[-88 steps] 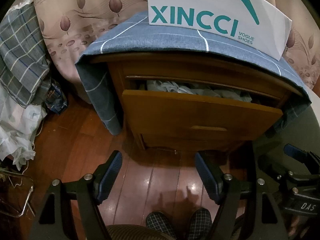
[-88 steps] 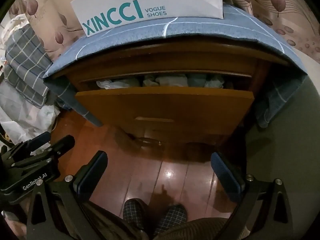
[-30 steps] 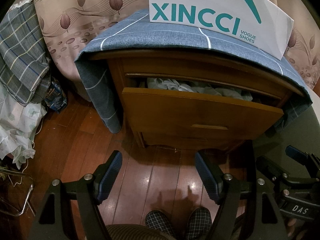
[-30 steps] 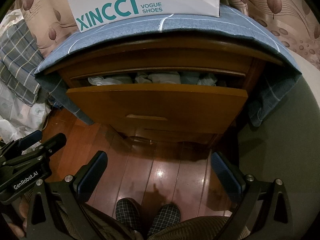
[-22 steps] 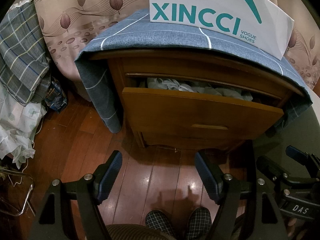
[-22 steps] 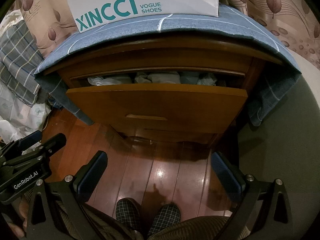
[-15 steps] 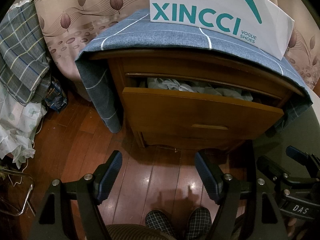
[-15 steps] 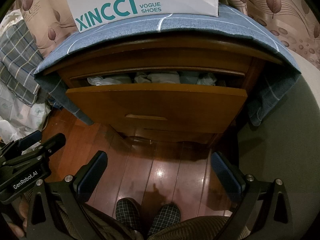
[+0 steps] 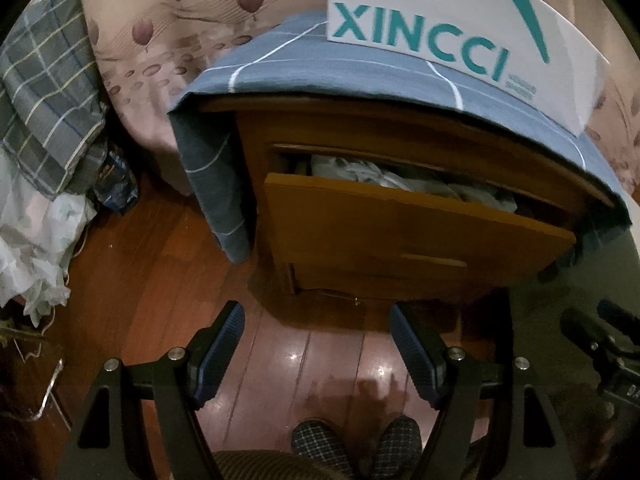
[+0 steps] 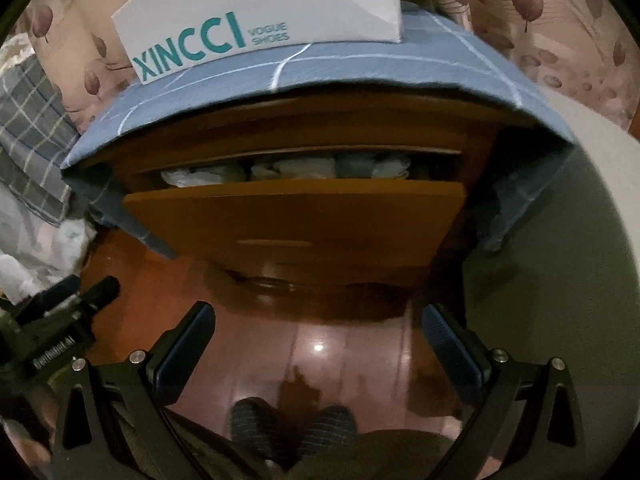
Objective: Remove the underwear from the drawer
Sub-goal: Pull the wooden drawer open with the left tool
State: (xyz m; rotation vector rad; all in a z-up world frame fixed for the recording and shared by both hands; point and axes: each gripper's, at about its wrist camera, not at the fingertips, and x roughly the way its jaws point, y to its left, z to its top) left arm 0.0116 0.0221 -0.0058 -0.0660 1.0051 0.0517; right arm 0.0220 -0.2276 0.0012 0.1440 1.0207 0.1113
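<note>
While the wooden nightstand [image 9: 400, 148] stands with its top drawer [image 9: 416, 232] pulled partly out, pale folded underwear [image 9: 384, 178] lies inside it, showing in the gap above the drawer front; the blur makes single pieces hard to tell apart. A blue checked cloth [image 9: 304, 64] covers the nightstand's top and hangs down its sides, and a white XINCCI shoe box [image 9: 452, 28] sits on the cloth. The left tongs [image 9: 316, 354] hang over the glossy wooden floor [image 9: 152, 280] in front of the nightstand, fingers well apart with nothing between them. The right tongs [image 10: 318, 350] do likewise beside them, spread wide and empty, apart from the drawer. A grey plaid fabric [image 9: 44, 112] is heaped at the left against a leaf-patterned bedcover [image 9: 168, 24]. The person's checked slippers [image 9: 356, 442] show at the lower edge.
</note>
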